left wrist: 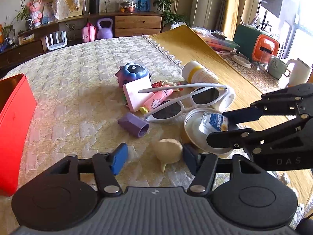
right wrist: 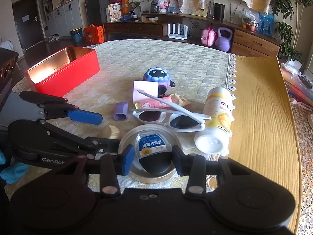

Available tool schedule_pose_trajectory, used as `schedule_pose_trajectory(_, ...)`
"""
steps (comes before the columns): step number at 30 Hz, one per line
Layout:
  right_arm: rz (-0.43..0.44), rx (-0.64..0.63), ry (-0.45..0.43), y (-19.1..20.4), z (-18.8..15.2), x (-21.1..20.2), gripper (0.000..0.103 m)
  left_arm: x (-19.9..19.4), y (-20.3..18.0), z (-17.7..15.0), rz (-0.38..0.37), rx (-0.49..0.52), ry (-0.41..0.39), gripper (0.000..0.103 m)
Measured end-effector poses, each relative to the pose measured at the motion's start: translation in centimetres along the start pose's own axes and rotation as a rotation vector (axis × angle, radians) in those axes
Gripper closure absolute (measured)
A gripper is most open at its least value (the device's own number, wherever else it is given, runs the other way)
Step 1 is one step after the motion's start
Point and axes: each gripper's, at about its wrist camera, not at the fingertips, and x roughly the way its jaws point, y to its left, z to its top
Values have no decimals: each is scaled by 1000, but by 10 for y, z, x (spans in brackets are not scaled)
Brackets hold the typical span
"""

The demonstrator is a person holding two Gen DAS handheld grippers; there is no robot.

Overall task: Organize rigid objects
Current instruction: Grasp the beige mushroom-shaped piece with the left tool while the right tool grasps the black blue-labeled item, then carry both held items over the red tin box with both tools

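Observation:
A pile lies on the quilted cloth: white sunglasses, a white and yellow bottle on its side, a pink box, a purple hexagonal tube, a blue sheep toy, and a round tin lid holding a blue-labelled packet. A cream mushroom-shaped piece sits between the fingers of my open left gripper. My right gripper is open, its fingers over the tin lid, not touching.
An open red tin box stands at the left of the cloth. A yellow wooden board lies to the right. Mugs, a green and orange holder and books crowd the far right.

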Motion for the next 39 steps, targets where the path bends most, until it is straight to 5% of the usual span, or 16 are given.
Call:
schedule_pose_trajectory(4,-18,14,-2,3,-1,0,64,-1,-2,3,-25,-16,12,72)
schedule_pose_trajectory(19,-95,49,-62,34,12,-33,64,-45,17,13,21,-104,16,72)
schedule_pose_trajectory(39,-11,-77,-125,142,78,-52,64,-155,109,26,179,-228,-5,72)
